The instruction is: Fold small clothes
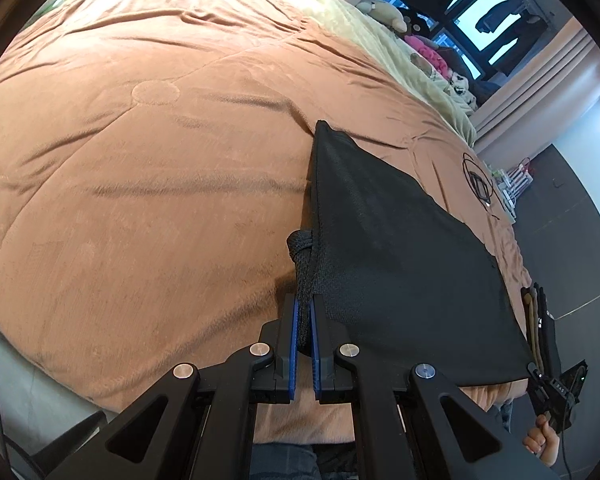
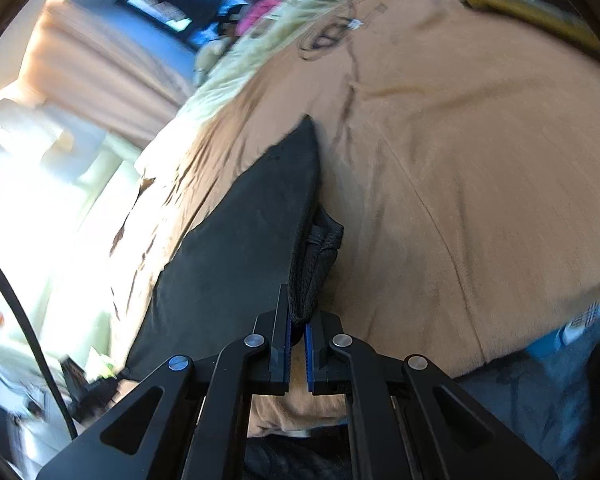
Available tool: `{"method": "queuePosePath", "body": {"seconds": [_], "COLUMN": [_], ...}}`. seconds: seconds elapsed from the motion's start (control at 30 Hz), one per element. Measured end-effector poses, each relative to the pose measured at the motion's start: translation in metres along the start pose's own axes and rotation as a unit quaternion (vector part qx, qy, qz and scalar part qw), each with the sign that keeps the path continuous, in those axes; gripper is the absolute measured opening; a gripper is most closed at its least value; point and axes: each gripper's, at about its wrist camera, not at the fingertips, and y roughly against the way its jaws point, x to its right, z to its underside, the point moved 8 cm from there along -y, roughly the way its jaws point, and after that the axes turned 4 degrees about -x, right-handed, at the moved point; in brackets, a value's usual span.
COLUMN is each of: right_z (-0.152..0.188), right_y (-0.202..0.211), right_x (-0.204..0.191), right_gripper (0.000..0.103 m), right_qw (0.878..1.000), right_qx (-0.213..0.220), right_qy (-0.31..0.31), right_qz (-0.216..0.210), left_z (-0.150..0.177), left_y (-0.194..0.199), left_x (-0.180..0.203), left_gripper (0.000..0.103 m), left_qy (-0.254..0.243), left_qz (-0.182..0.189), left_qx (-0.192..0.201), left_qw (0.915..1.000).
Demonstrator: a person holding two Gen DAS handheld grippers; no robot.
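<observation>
Left tool was clamped on a bunched corner of the black garment; your right tool pinched the opposite corner. The cloth ran taut between them, long axis across you, far corner trailing on the bed.

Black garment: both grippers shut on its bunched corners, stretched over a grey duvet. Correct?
Not quite. The duvet is orange-brown, not grey; the left wrist view shows it plainly. The rest holds: the left gripper and the right gripper are each shut on a bunched corner of the black garment, which stretches over the bed.
</observation>
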Motion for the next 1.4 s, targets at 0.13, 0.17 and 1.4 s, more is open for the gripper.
{"method": "queuePosePath", "body": {"seconds": [0.13,0.17,1.4], "right_z": [0.001,0.000,0.055], "right_y": [0.002,0.003,-0.121], "right_x": [-0.010,-0.014,-0.164], "right_gripper": [0.004,0.004,0.036], "right_qw": [0.997,0.996,0.967], "right_qx": [-0.004,-0.004,-0.097], "right_qy": [0.041,0.048,0.223], "right_qz": [0.064,0.072,0.070], "left_z": [0.003,0.004,0.026], "left_y": [-0.008,-0.009,-0.037], "left_x": [0.001,0.001,0.006], "left_gripper": [0.006,0.006,0.027], "left_qy": [0.006,0.008,-0.040], "left_qz": [0.016,0.017,0.060], "left_qx": [-0.011,-0.012,-0.040], "left_qw": [0.9998,0.9997,0.9966]}}
